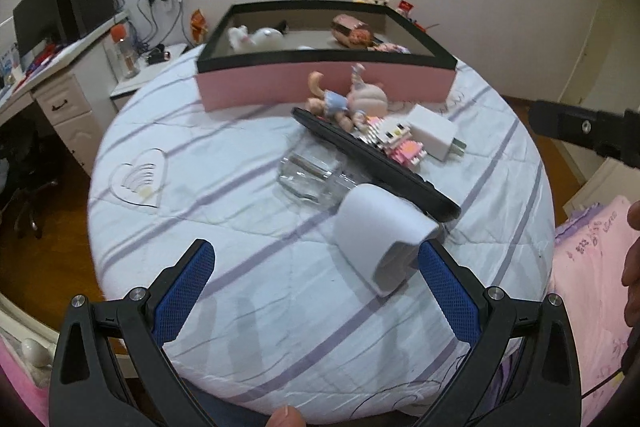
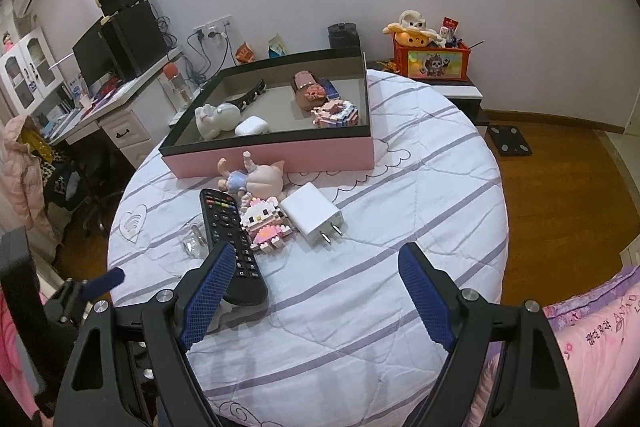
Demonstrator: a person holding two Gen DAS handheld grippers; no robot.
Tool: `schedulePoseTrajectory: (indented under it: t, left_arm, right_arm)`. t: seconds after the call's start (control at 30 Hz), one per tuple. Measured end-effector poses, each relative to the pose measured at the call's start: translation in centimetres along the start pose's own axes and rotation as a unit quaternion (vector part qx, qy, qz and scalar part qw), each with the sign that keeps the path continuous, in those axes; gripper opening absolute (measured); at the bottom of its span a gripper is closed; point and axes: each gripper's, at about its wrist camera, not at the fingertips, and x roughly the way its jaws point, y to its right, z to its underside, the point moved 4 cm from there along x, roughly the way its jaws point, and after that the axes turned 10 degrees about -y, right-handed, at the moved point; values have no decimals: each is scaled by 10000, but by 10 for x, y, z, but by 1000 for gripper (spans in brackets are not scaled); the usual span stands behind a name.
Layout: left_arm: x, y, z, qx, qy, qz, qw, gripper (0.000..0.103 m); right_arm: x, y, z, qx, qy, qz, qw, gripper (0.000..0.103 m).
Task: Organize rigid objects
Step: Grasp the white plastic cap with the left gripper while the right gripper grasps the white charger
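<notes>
Clutter sits bunched near the middle of your bed, just in front of the pink box, which lies toward the far edge with its black rim up and open so things can drop straight in; a few toys and a white earbud case already lie inside. Both your grippers hang over the near edge with nothing in them: the left gripper has its blue pads spread wide, the right pad just beside the white cylinder, and the right gripper is equally spread, its left pad over the tail of the remote. I judge you are lining up a pick. The cylinder is smooth, matte and rounded, lying on its side, so it may roll on the soft quilt. The remote is long, flat, hard black plastic with rubbery keys. Beside it lie a knobbly block kitten, a glossy white charger with bare prongs, and a smooth vinyl doll touching the box wall. A clear glass rests left of the remote, slick and hard to see.
</notes>
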Motion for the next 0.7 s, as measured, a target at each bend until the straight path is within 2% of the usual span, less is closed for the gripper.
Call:
schedulePoseTrajectory:
  t: [0.1, 0.23, 0.33, 0.47, 0.5, 0.53, 0.6, 0.7]
  left_arm:
    - [9, 7, 0, 49, -35, 146, 9999, 103]
    - [28, 9, -4, 24, -118, 103, 9999, 103]
    - [37, 10, -8, -82, -98, 358, 9993, 103]
    - [45, 10, -10, -93, -67, 443, 9990, 99]
    - [44, 9, -10, -92, -32, 481, 9988, 92]
    - [43, 8, -11, -98, -3, 540, 9985, 80]
    - [40, 6, -13, -145, 35, 706, 9974, 64]
    - [42, 6, -15, -140, 22, 776, 9969, 61]
  right_arm:
    - [4, 2, 0, 17, -38, -3, 10000, 85]
    - [11, 5, 0, 60, -109, -5, 9999, 85]
    - [15, 7, 0, 70, -154, -22, 9999, 85]
    - [24, 9, -1, 91, -239, -21, 9997, 85]
    - [26, 10, -1, 97, -258, -18, 9996, 85]
    - [29, 11, -2, 99, -287, -13, 9995, 85]
    - [35, 12, -2, 97, -328, 17, 9994, 85]
    - [47, 13, -5, 70, -398, 58, 9992, 85]
